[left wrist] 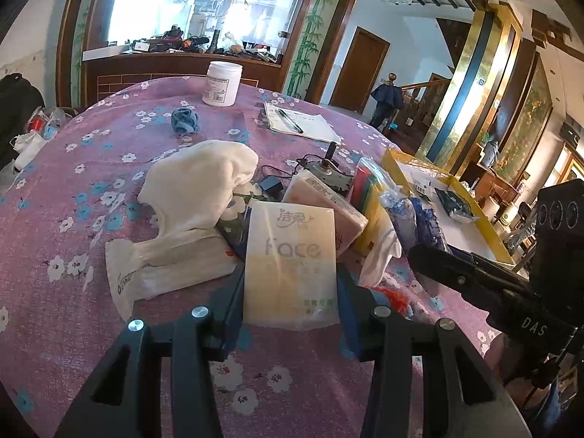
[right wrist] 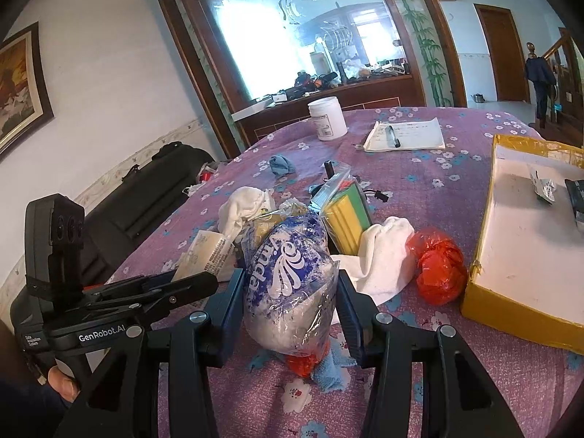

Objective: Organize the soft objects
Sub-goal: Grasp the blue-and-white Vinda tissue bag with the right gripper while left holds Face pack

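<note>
On a purple floral tablecloth [left wrist: 109, 168], soft goods lie mostly unsorted in a near heap. Left gripper [left wrist: 290, 292] clamps a "Face" tissue pack [left wrist: 290, 259]; right gripper [right wrist: 290, 292] clamps a Vinda tissue bag [right wrist: 288, 277]. Yellow box [right wrist: 518, 303], right, holds little.

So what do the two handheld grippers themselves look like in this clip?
Both match: the left gripper and right gripper have black linkage arms with silver bolts and blue-faced jaws. Each carries a black camera block with round lenses. White markings read "DAS" and "GenRobot.AI". No cables or sleeves are identifiable.
</note>
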`<state>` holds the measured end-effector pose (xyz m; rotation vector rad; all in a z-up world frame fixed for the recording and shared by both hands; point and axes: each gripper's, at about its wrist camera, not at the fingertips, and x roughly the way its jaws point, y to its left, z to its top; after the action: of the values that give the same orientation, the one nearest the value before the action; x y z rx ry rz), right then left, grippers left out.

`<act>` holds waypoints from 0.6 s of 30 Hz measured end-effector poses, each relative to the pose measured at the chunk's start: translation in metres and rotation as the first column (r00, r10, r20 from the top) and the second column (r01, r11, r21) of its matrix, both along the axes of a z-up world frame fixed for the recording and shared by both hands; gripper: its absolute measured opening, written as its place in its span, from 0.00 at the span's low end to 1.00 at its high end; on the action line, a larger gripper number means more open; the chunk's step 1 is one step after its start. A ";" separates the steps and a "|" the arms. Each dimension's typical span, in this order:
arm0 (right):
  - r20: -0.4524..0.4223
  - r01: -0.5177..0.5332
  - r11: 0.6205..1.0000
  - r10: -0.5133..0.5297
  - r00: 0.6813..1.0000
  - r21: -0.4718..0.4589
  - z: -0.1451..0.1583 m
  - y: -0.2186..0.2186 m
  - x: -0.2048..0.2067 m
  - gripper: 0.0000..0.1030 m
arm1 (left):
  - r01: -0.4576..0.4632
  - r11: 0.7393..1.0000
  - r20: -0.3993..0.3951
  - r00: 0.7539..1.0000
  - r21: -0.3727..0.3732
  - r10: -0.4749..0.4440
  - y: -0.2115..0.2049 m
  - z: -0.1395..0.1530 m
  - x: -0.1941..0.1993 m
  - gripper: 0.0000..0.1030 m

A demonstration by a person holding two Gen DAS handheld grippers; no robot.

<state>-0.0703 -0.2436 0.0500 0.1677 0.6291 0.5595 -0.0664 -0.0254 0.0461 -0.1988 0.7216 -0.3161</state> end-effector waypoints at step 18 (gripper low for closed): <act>0.003 0.026 1.000 -0.026 1.000 0.011 0.001 -0.001 -0.006 0.50 | 0.003 1.000 0.002 1.000 0.001 -0.003 0.000 0.000 0.000 0.43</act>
<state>-0.0761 -0.2450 0.0513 0.1854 0.6196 0.5380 -0.0666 -0.0253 0.0464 -0.1966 0.7201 -0.3188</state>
